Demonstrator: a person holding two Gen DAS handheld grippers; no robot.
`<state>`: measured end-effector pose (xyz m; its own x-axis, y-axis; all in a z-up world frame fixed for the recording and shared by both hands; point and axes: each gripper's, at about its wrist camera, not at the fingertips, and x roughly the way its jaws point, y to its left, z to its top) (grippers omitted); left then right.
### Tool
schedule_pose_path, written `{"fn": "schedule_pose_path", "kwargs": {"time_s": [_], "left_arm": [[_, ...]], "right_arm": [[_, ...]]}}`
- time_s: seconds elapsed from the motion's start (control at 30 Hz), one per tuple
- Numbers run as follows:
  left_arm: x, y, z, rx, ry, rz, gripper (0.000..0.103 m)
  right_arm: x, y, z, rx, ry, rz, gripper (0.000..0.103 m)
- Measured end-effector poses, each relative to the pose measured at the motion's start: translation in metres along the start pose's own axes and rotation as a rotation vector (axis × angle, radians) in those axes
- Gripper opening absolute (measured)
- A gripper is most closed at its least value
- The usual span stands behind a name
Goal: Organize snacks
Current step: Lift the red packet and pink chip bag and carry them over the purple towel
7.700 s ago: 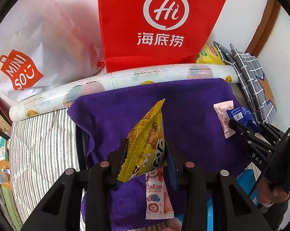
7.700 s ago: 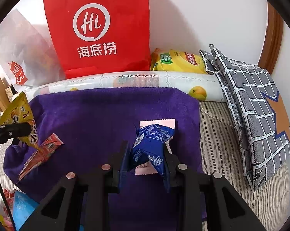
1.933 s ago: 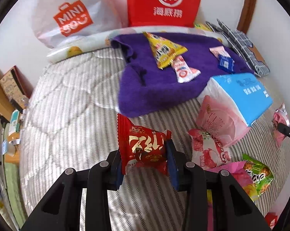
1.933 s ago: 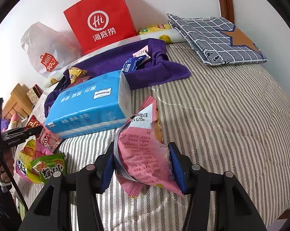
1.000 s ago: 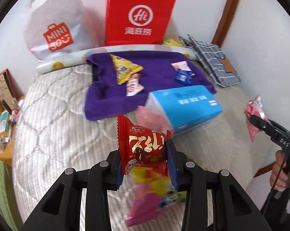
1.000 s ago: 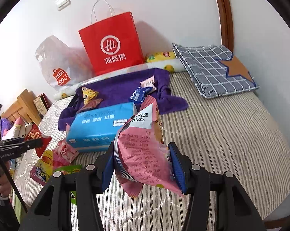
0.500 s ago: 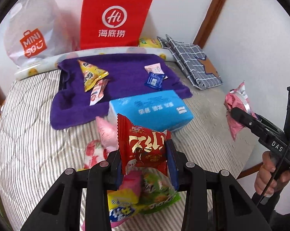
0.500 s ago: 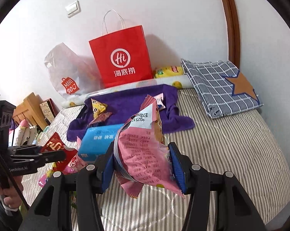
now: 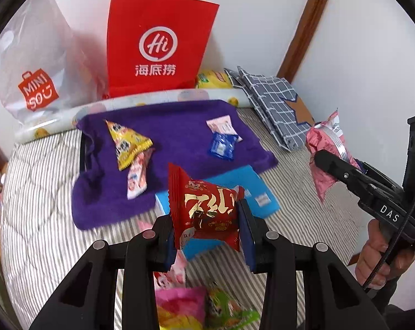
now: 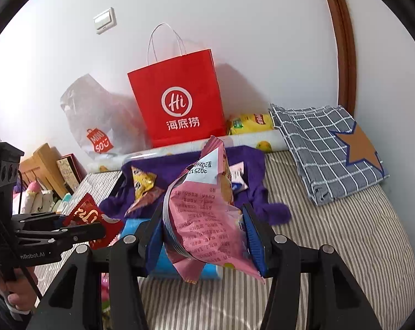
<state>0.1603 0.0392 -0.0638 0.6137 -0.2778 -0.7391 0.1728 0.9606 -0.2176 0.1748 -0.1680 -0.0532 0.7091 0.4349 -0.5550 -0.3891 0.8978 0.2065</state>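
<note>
Gripping red snack packet (image 9: 207, 209) in left gripper (image 9: 207, 236), pink snack bag (image 10: 204, 220) in right gripper (image 10: 204, 236); slick wrappers may slip mid-carry.

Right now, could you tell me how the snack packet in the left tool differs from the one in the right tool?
The red packet in the left tool is glossy red with gold lettering; the pink packet in the right tool is matte pink with fine printed text. The red packet is compact, while the pink packet is longer, rising well above its pads. Both are sealed, crimp-edged, and held off the bed.
</note>
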Motion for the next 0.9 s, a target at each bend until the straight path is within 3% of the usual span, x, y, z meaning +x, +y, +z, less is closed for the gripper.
{"fn": "schedule_pose_path", "kwargs": {"time_s": [0.57,0.9], "left_arm": [[0.03,0.054,0.081,-0.031,-0.015,0.077,0.038],[0.077,0.084,0.101,-0.036,0.049,0.089,0.038]], "right_arm": [[0.067,0.006,0.076,0.017,-0.022,0.003,0.051],[0.14,-0.001,0.062,0.032,0.085,0.015,0.051]]}}
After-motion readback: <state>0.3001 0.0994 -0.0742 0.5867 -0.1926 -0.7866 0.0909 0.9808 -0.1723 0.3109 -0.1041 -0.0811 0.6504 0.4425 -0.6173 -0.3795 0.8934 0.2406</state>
